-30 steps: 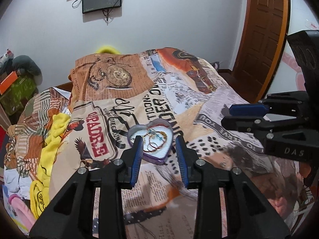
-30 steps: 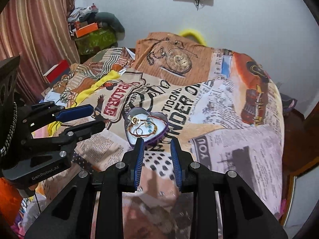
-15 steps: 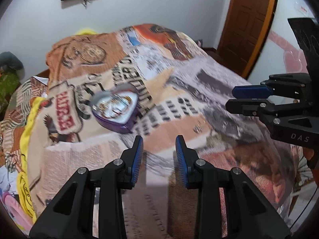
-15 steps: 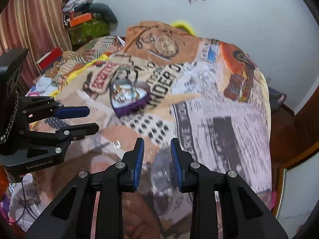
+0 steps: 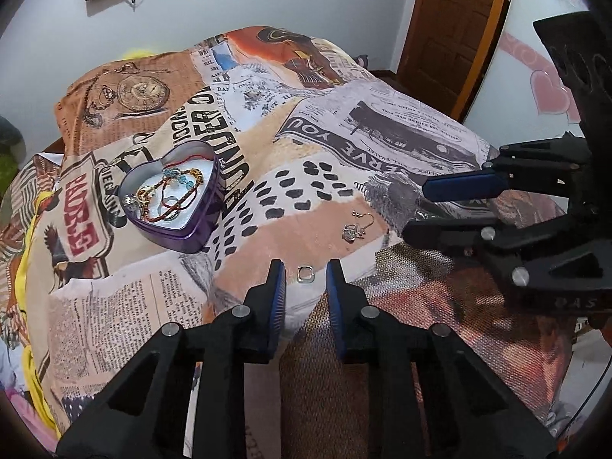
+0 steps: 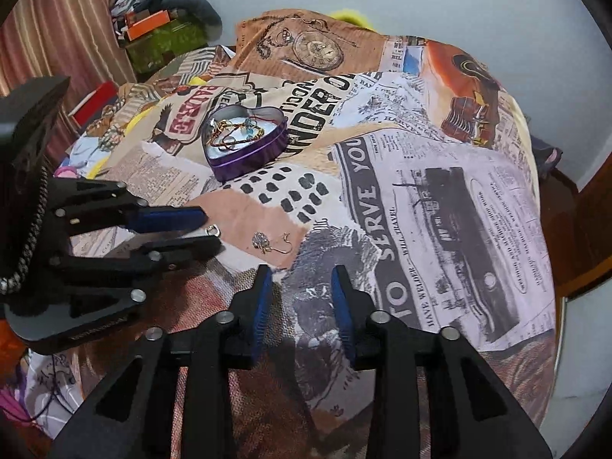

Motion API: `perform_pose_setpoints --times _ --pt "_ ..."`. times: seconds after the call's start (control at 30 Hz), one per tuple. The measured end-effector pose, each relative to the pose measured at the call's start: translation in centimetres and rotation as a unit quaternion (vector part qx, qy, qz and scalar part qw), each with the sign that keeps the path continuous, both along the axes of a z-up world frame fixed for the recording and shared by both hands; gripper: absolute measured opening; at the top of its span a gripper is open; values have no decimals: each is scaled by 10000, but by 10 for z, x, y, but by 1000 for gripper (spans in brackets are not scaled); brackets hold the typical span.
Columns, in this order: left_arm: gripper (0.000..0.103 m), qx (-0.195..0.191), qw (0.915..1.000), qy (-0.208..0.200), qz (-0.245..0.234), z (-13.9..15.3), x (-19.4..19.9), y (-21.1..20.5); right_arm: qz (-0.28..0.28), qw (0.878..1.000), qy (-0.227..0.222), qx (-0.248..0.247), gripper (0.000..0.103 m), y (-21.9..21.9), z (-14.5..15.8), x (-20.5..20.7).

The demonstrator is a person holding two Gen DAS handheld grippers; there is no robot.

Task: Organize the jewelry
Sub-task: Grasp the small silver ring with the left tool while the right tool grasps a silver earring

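A purple heart-shaped tin (image 5: 172, 199) (image 6: 246, 145) holding several chains and bracelets sits on the printed bedspread. A small silver ring (image 5: 306, 273) (image 6: 214, 230) lies on the bedspread, just in front of and between the tips of my open left gripper (image 5: 304, 273) (image 6: 212, 231). A silver earring with a hook (image 5: 355, 227) (image 6: 269, 246) lies to the right of the ring. My right gripper (image 6: 300, 277) (image 5: 415, 210) is open and empty, just short of the earring.
The bed (image 6: 440, 191) is covered with a newspaper-collage spread. A yellow cloth (image 5: 26, 287) hangs at its left side. Boxes and clutter (image 6: 160, 34) sit by the striped curtain. A wooden door (image 5: 455, 30) stands at the back right.
Both grippers have drawn back from the tin toward the near part of the bed. The left gripper now straddles the ring and the right one faces the earring. Both stay open.
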State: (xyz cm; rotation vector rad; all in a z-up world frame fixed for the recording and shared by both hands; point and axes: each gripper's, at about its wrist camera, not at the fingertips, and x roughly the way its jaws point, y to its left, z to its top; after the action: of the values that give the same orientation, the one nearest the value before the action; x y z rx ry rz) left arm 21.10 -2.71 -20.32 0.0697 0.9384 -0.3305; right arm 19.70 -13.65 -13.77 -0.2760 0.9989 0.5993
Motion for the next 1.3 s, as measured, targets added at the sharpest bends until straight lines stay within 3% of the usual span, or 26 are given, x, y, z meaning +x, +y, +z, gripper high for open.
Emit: perform_pose_setpoints --times 0.07,0.23,0.6,0.83,1.13,1.3 --pt "17 -47 10000 13 -8 -2 1 1 19 10000 12 70 42 1 -1 1" --pt "8 -59 10000 -5 6 -5 3 1 148 9998 -38 108 42 9 -2 4" --pt "7 -246 9994 -111 215 1 -1 15 451 9990 -51 -49 41 31 -14 14" --pt "7 -285 9990 -152 315 3 -4 23 385 9992 67 34 11 30 -19 24" --pt "7 -347 9978 -337 460 18 -8 30 381 9992 -54 104 10 26 -9 17" --pt "7 -347 9965 -494 571 31 -11 39 350 9988 -251 245 10 26 10 16"
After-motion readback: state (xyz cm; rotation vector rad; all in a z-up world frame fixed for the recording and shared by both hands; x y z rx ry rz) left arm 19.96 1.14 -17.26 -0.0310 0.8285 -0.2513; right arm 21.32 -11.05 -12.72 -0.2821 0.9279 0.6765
